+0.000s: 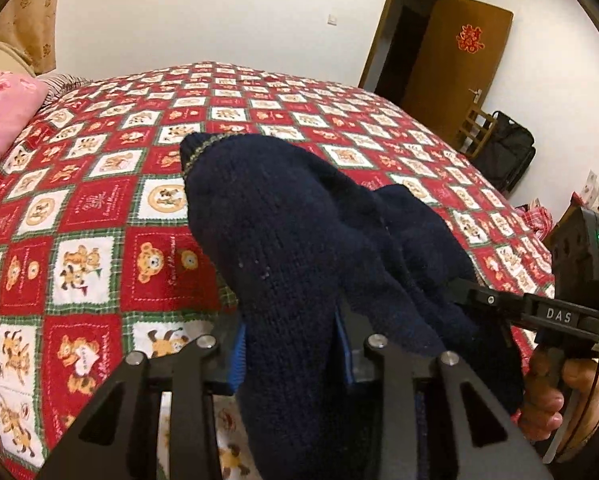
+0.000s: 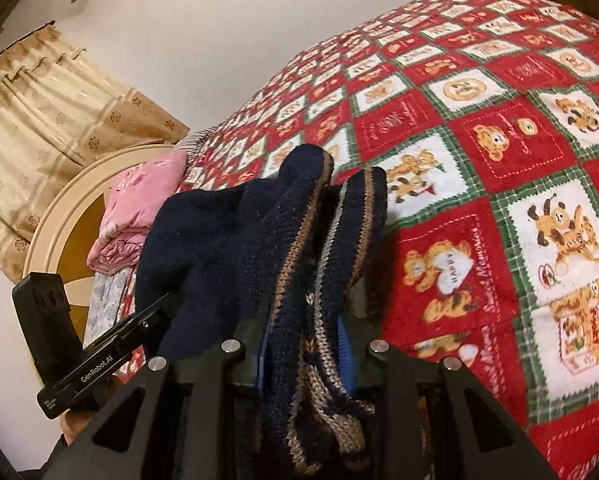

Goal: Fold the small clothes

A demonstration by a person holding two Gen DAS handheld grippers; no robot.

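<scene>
A navy knit sweater hangs lifted above the bed quilt, a red and white patchwork with bears. My left gripper is shut on a plain navy fold, its blue pads pressing both sides. In the right wrist view my right gripper is shut on the sweater's edge, which has tan and grey pattern bands. The sweater bunches up between the two grippers. The right gripper shows at the right of the left view, held by a hand. The left gripper shows at the left of the right view.
A pink folded blanket lies at the head of the bed, by a cream headboard and a beige curtain. Beyond the bed are a brown door, a wooden chair and a black bag. The quilt stretches wide around the sweater.
</scene>
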